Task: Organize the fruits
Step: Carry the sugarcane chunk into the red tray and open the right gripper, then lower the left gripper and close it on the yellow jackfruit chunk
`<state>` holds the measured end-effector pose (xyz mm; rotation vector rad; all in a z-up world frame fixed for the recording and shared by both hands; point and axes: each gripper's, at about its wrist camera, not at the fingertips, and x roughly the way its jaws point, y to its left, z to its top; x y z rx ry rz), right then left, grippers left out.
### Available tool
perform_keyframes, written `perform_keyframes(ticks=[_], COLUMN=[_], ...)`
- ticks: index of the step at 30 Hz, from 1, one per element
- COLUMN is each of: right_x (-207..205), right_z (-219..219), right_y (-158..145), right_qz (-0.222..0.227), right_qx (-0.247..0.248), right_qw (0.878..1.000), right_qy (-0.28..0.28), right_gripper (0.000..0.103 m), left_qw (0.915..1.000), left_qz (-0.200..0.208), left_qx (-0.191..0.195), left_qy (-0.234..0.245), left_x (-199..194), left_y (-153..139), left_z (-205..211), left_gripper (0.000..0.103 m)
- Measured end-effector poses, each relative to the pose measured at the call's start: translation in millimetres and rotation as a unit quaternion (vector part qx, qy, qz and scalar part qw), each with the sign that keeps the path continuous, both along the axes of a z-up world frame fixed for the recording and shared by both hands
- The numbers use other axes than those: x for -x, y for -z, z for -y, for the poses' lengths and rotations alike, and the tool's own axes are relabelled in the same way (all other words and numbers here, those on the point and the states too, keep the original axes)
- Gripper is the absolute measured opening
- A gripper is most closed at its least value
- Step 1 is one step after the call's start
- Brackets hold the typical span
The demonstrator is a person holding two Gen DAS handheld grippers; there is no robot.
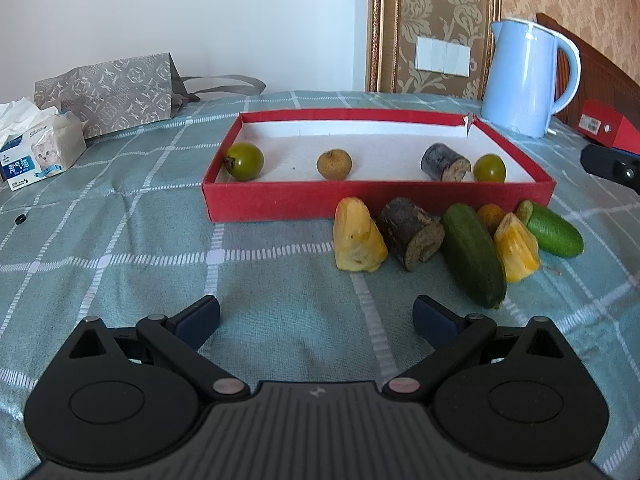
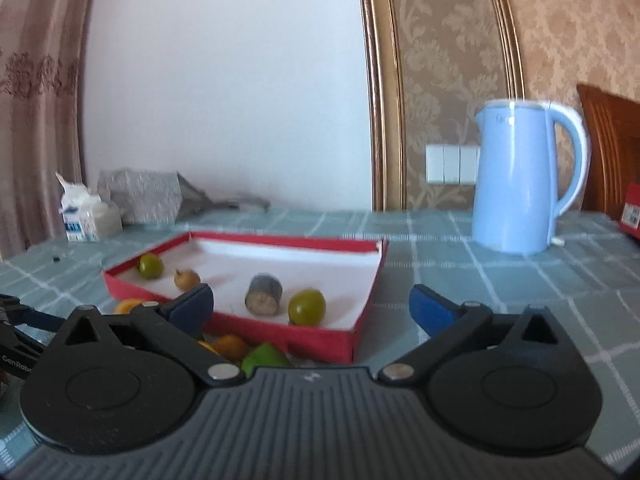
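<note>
Only the left view shows both jackfruit pieces outside the red box.

Ahead of your left gripper, far left, sits a tissue pack beside a patterned grey paper bag. Far right stands a light-blue kettle, with a red box just beyond it, all on the checked tablecloth.

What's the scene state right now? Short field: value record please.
surface: checked tablecloth
container: red tray, open top
in tray: two green fruits, brown round fruit, dark cut piece
outside, in front of tray: two yellow wedges, dark cut piece, two green cucumbers, orange fruit
left gripper: open, empty
right gripper: open, empty
background: blue kettle, tissue pack
</note>
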<state>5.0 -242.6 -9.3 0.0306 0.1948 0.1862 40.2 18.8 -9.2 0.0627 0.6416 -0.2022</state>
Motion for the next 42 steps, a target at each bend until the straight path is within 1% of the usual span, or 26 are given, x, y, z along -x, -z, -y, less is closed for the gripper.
perform_keyframes(ticks=[2, 4, 8, 11, 14, 15, 18, 22, 25, 28, 31, 34, 35, 37, 38, 39, 40, 41, 42], right_x=[0.5, -1.2, 0.6, 1.9, 1.9, 1.8, 0.7, -0.4, 1.9, -0.2, -5.3, -5.0, -5.2, -6.5, -7.1, -7.7, -8.6, -9.1, -8.8], right_z=[-2.1, -4.2, -10.5, -13.7, -14.1, -13.5, -12.4, -16.4, -19.0, -20.3, -18.7, -13.3, -11.5, -8.2, -7.1, -6.2, -5.3, -4.8, -4.0], right_y=[0.5, 1.3, 3.2, 3.9, 5.4, 5.7, 6.3, 8.1, 7.6, 8.5, 11.3, 11.4, 11.3, 12.4, 12.8, 13.1, 13.3, 13.6, 13.9], right_qz=[0.001, -0.005, -0.003, -0.005, -0.008, -0.009, -0.013, -0.019, -0.015, -0.023, -0.046, -0.044, -0.044, -0.05, -0.052, -0.054, -0.056, -0.057, -0.057], right_qx=[0.007, 0.009, 0.028, 0.033, 0.035, 0.033, 0.029, 0.039, 0.046, 0.05, 0.035, 0.013, 0.005, -0.009, -0.013, -0.017, -0.019, -0.021, -0.022], right_qw=[1.0, 1.0, 1.0, 0.999, 0.999, 0.999, 0.999, 0.999, 0.999, 0.998, 0.998, 0.998, 0.998, 0.998, 0.998, 0.998, 0.997, 0.997, 0.997], right_qy=[-0.004, -0.011, -0.01, -0.014, -0.011, -0.012, -0.015, -0.02, -0.019, -0.02, -0.038, -0.041, -0.041, -0.041, -0.041, -0.04, -0.039, -0.038, -0.037], right_gripper=[0.097, 0.097, 0.097, 0.1, 0.103, 0.103, 0.103, 0.103, 0.103, 0.103, 0.103, 0.103, 0.103, 0.103, 0.103, 0.103, 0.103, 0.103, 0.103], left_qw=[0.9999, 0.9997, 0.9982, 0.9965, 0.9967, 0.9962, 0.9959, 0.9969, 0.9976, 0.9981, 0.9985, 0.9987, 0.9988, 0.9994, 0.9996, 0.9996, 0.9995, 0.9994, 0.9994], left_qz=[0.008, 0.019, 0.037, 0.039, 0.039, 0.038, 0.038, 0.023, 0.013, 0.006, -0.002, -0.005, -0.005, 0.004, 0.01, 0.015, 0.019, 0.022, 0.022], left_qx=[-0.002, -0.01, -0.042, -0.064, -0.067, -0.073, -0.076, -0.067, -0.054, -0.042, -0.024, -0.017, -0.015, -0.016, -0.02, -0.023, -0.025, -0.028, -0.028], left_qy=[-0.009, -0.014, -0.022, -0.038, -0.025, -0.028, -0.029, -0.035, -0.041, -0.044, -0.049, -0.049, -0.046, -0.03, -0.02, -0.011, -0.004, 0.0, 0.004], left_x=[-1.8, -3.7, -8.0, -15.2, -20.9, -23.1, -27.9, -40.1, -47.0, -49.9, -50.7, -51.6, -51.0, -46.9, -44.0, -41.7, -39.9, -38.9, -38.6], left_y=[-1.0, -2.7, -4.8, -5.6, -6.0, -5.6, -5.7, -3.3, -2.0, -1.5, 0.0, 0.6, 0.5, -1.1, -2.0, -2.9, -3.5, -3.9, -4.0], left_z=[0.2, 2.2, 10.8, 17.1, 21.2, 23.5, 27.3, 27.7, 25.4, 23.3, 18.8, 17.0, 16.8, 18.6, 21.3, 24.0, 26.2, 28.0, 28.5], left_gripper=[0.103, 0.103, 0.103, 0.103, 0.103, 0.103, 0.103, 0.103, 0.103, 0.103, 0.103, 0.102, 0.101, 0.086, 0.082, 0.073, 0.067, 0.066, 0.062])
